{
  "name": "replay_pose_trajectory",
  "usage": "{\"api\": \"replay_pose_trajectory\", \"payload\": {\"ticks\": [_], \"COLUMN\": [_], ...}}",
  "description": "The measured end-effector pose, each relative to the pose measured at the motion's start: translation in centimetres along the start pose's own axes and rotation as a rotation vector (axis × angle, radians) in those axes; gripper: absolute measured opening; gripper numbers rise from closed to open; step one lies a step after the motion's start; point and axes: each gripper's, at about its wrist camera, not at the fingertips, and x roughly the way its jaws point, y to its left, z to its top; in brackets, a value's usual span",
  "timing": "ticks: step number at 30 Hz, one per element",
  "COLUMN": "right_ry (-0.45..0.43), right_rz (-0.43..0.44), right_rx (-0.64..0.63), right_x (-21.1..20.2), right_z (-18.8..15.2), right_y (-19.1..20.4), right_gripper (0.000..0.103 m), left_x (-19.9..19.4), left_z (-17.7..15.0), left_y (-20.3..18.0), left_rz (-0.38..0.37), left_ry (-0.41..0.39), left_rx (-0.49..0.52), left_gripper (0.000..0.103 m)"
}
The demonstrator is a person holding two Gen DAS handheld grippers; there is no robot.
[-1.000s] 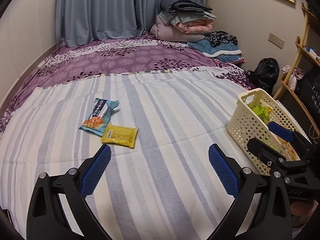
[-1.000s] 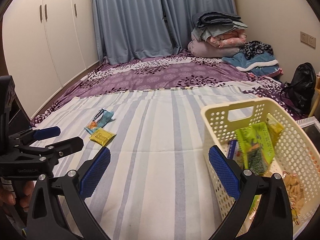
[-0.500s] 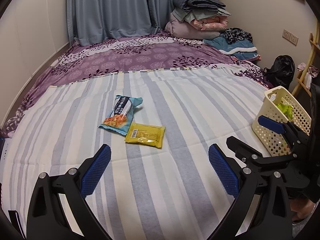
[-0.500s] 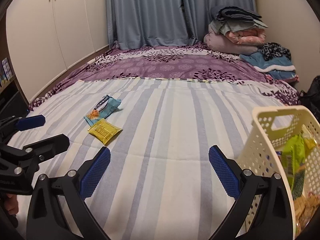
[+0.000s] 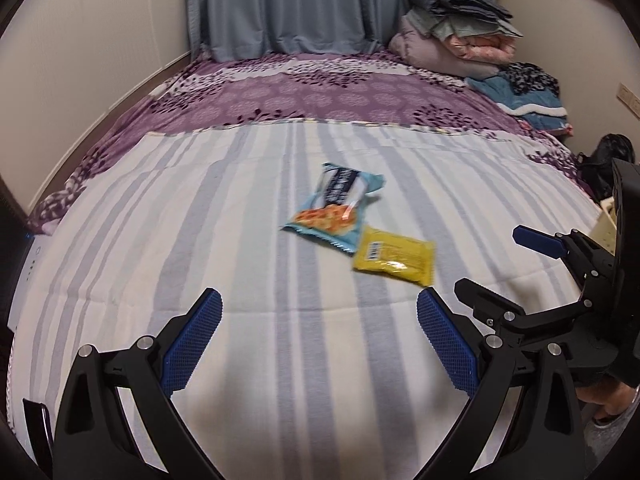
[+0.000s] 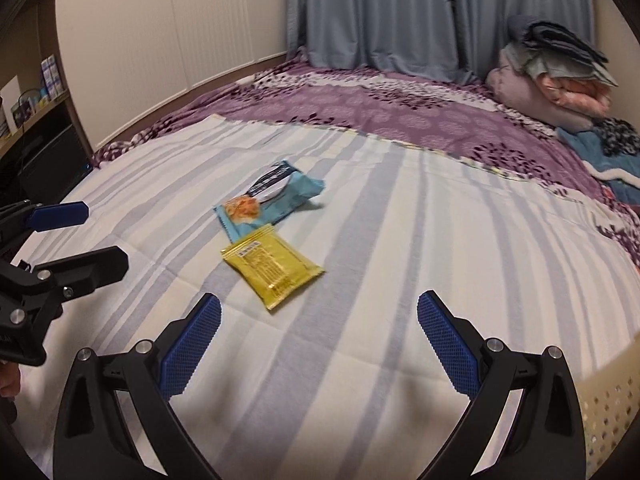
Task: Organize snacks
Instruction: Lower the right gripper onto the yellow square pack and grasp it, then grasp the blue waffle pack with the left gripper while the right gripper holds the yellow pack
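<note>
Two snack packets lie side by side on the striped bedspread: a blue packet (image 5: 334,208) (image 6: 266,202) and a yellow packet (image 5: 394,255) (image 6: 272,270) touching its near corner. My left gripper (image 5: 318,340) hovers open just short of them, nothing between its blue pads. My right gripper (image 6: 318,340) is also open and empty, with the yellow packet just ahead and to the left. Each gripper shows in the other's view: the right gripper (image 5: 504,264) at the right edge, the left gripper (image 6: 80,236) at the left edge. The cream basket (image 6: 608,400) is only a sliver at lower right.
The bed carries a purple floral cover (image 5: 320,96) farther back, with folded bedding (image 5: 456,40) stacked at the far right corner. Grey curtains (image 6: 380,12) hang behind. A shelf with small boxes (image 6: 36,92) stands left of the bed, a black bag (image 5: 604,164) on the right.
Both grippers swung left toward the two packets, which now sit nearer and more central. The basket slid almost out of both views. Both stayed open.
</note>
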Motion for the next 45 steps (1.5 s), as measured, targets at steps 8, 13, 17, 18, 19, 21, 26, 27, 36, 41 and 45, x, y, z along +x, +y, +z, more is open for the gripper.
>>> {"api": "replay_pose_trajectory", "payload": {"ticks": [8, 13, 17, 18, 19, 21, 26, 27, 36, 41, 45], "right_ry": [0.092, 0.131, 0.159, 0.168, 0.166, 0.164, 0.16, 0.158, 0.151, 0.149, 0.136], "right_rz": [0.03, 0.04, 0.051, 0.057, 0.065, 0.081, 0.083, 0.079, 0.003, -0.028, -0.037], "right_rx": [-0.153, -0.155, -0.167, -0.165, -0.159, -0.158, -0.15, -0.146, -0.063, 0.009, 0.038], "right_x": [5.2, 7.2, 8.0, 8.2, 8.2, 8.2, 7.9, 7.7, 6.0, 5.0, 4.6], "right_z": [1.7, 2.7, 3.0, 3.0, 3.0, 3.0, 2.9, 2.9, 1.4, 0.5, -0.1], "right_y": [2.6, 2.5, 2.4, 2.3, 2.3, 2.3, 2.3, 2.2, 0.7, -0.3, -0.5], "right_gripper": [0.098, 0.097, 0.085, 0.083, 0.082, 0.075, 0.057, 0.054, 0.049, 0.049, 0.049], "left_x": [0.4, 1.1, 1.6, 1.7, 1.8, 1.9, 2.5, 2.7, 5.4, 7.8, 10.1], "left_z": [-0.4, -0.6, -0.5, -0.5, -0.4, -0.3, -0.2, -0.1, 1.2, 2.6, 4.1], "left_y": [2.5, 3.1, 3.1, 3.1, 3.1, 3.2, 3.1, 3.1, 2.9, 1.6, 0.7], "left_rz": [0.032, 0.032, 0.031, 0.032, 0.032, 0.032, 0.038, 0.039, -0.01, -0.04, -0.056], "left_ry": [0.01, 0.026, 0.032, 0.033, 0.033, 0.033, 0.04, 0.044, 0.082, 0.096, 0.095], "left_rx": [-0.041, -0.055, -0.059, -0.059, -0.059, -0.062, -0.064, -0.064, -0.08, -0.047, -0.018], "left_gripper": [0.099, 0.099, 0.099, 0.099, 0.099, 0.099, 0.099, 0.099, 0.099, 0.099, 0.099]}}
